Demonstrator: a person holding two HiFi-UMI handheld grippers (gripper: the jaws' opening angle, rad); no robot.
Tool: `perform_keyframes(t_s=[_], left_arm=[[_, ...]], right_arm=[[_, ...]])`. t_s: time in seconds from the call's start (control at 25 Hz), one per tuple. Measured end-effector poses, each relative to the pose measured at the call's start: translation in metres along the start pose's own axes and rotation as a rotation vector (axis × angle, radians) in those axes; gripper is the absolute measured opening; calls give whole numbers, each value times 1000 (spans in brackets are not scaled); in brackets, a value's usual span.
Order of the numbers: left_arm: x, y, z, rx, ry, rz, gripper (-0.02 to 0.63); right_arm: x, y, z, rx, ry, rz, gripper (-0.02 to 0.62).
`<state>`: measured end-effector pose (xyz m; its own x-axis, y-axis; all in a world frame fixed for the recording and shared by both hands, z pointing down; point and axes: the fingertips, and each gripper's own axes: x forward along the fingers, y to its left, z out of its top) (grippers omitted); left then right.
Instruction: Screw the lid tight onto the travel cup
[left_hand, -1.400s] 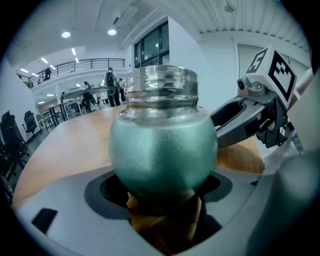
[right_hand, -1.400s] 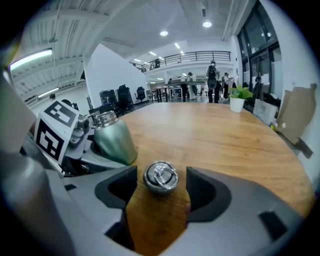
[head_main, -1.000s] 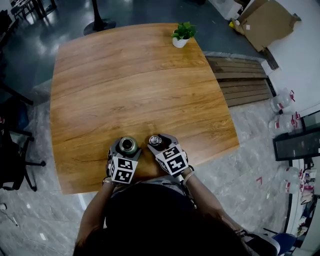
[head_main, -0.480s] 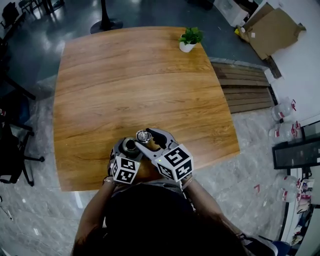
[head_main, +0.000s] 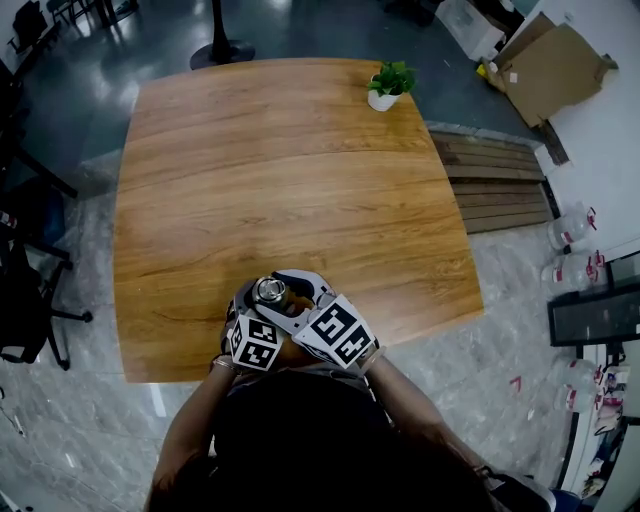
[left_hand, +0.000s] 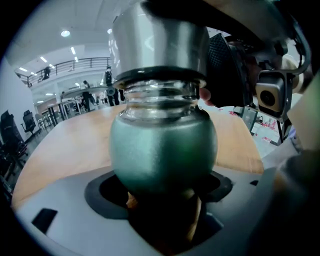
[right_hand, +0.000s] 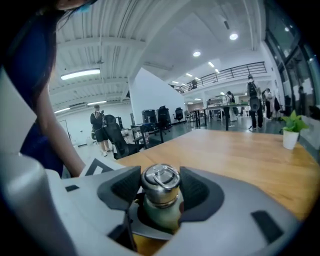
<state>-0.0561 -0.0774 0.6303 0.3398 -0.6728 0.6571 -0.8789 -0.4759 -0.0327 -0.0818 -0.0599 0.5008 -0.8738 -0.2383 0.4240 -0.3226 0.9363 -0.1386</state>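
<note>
Round-bodied green metal travel cup (left_hand: 162, 155) with a clear threaded neck: clamped low in the left hand-held gripper (left_hand: 165, 200), over the near edge of the wooden tabletop (head_main: 280, 170). Contents hidden. Silver steel lid with ring (right_hand: 161, 179): clamped in the right hand-held gripper (right_hand: 161, 196), seated on the cup's neck with threads exposed below. One second ago the lid was held beside the cup, apart.

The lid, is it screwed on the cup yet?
Not yet. Done: the left gripper holds the green travel cup, and the right gripper holds the steel lid. In hand: the lid sits on the cup's mouth, neck threads showing beneath. Left: twisting it tight.
</note>
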Motion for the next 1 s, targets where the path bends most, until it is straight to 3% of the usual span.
perform_keyframes(t_s=[0.2,0.36,0.6,0.76,0.88,1.0], left_arm=[[0,0,-1,2,0,-1,394],[-1,-1,0,6,1,0,393],[0,-3,-1,10,3,-18,394],[0,-4,0,20,0,-28,394],[0,-4,0,24,-1,-27,394],[-1,-3,-1,26,-2,-19,394]], right_arm=[[3,1,-7,3,31,-4,256],[-2,7,-9,36,61,43,259],[-6,10,-19,-37,157,116,270],[-3,4,-11,-40,150,114,249],[-2,3,-12,-8,177,75,244],[0,3,-12,48,205,-33,242]])
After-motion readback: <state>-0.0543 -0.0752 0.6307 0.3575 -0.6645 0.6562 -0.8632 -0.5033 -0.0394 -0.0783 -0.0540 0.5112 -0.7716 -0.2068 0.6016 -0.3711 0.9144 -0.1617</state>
